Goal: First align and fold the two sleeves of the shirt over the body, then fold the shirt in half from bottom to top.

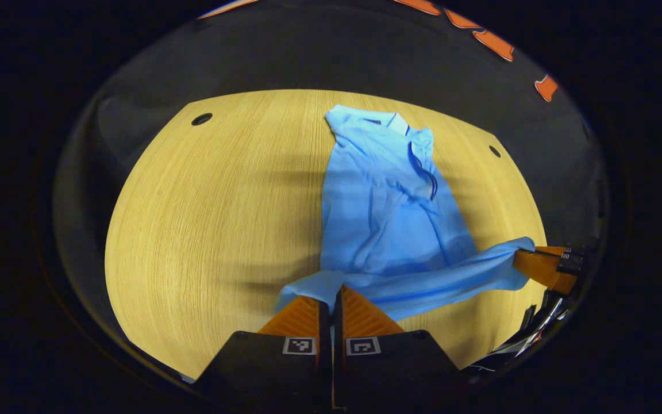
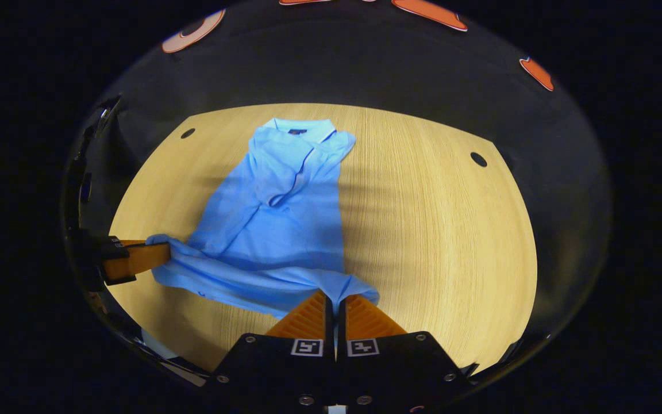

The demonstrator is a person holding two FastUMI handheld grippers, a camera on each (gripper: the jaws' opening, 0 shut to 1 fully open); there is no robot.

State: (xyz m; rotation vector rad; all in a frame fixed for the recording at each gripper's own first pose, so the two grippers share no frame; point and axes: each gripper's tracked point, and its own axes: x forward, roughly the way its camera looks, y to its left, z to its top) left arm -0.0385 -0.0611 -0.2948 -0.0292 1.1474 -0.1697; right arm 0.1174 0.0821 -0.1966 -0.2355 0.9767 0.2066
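Sleeves folded, my left gripper (image 1: 331, 293) and right gripper (image 2: 335, 300) each pinch a hem corner of the shirt (image 1: 377, 218); next, I carry the hem toward the collar (image 2: 308, 129) across the table (image 1: 204, 218).

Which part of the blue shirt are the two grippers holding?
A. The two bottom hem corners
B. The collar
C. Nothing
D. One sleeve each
A: the left gripper and right gripper each pinch a hem corner of the shirt, while the collar lies at the far end.
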